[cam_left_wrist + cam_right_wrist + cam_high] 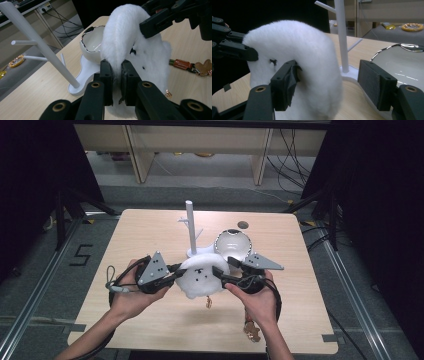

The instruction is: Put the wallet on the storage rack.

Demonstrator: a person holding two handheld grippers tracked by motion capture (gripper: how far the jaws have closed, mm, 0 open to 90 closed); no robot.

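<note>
The wooden table [150,320] carries everything under inspection. Both grippers meet over its near half, one on each side of a white fluffy plush item [202,277], which hangs between them just clear of the board. It bears small dark marks on its surface; I cannot tell what kind of item it is beyond soft and furry.

Just beyond the plush, on the far side from the person, stands a white stand [191,227] with an upright post and short side pegs. Its base runs into a white egg-shaped bowl [233,245] with a jagged, dark-edged rim, which sits just ahead of the right gripper.

The left gripper [176,270] is clamped onto the plush. In the left gripper view its two jaws stand nearly together with a fold of white fur [117,62] pinched tight between the pads.

The right gripper [226,268] is spread wide. In the right gripper view its left jaw lies against the side of the plush [294,57] while the other jaw stands well apart, out toward the bowl [402,65]; nothing is pinched between them. Whether that jaw presses the fur or merely touches it, I cannot tell.

A small brown keyring charm [251,331] with an orange tag lies on the table under the person's right forearm, behind the right gripper.
</note>
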